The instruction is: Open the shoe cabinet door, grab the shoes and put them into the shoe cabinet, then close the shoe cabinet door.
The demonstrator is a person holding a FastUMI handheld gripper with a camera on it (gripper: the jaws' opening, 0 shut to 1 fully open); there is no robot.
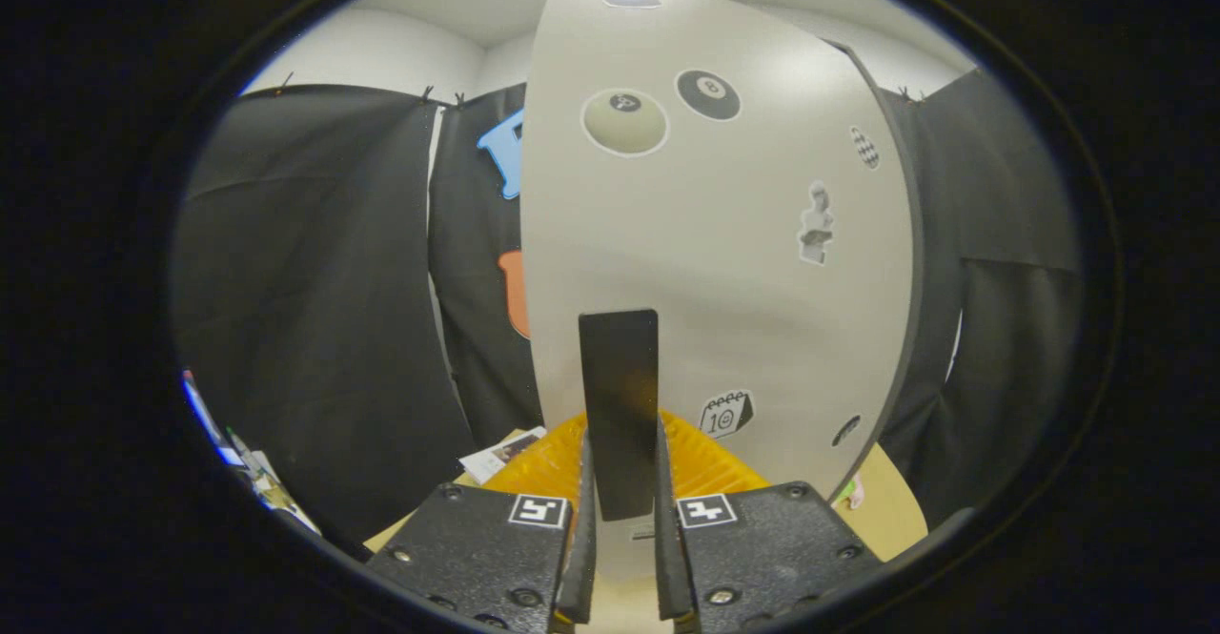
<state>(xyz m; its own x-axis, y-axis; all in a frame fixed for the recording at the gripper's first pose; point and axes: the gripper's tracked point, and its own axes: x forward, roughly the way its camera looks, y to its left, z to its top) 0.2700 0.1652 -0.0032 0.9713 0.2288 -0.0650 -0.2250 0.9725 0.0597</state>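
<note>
The white shoe cabinet door (pixel 724 234) stands upright just ahead of me, dotted with stickers, among them two billiard balls near its top. A flat black handle (pixel 620 386) sticks out from its lower middle. My gripper (pixel 621 481) is shut on that handle, one finger pressing each side of its lower end. The door's left edge stands against the black cloth wall, and its dark right edge curves away. The inside of the cabinet is hidden behind the door.
An orange ribbed object (pixel 705 462) lies low beyond my fingers at the foot of the door. A tan floor or tabletop (pixel 891 510) shows to the right. Printed cards (pixel 500 453) lie to the left. Black cloth walls surround the booth.
</note>
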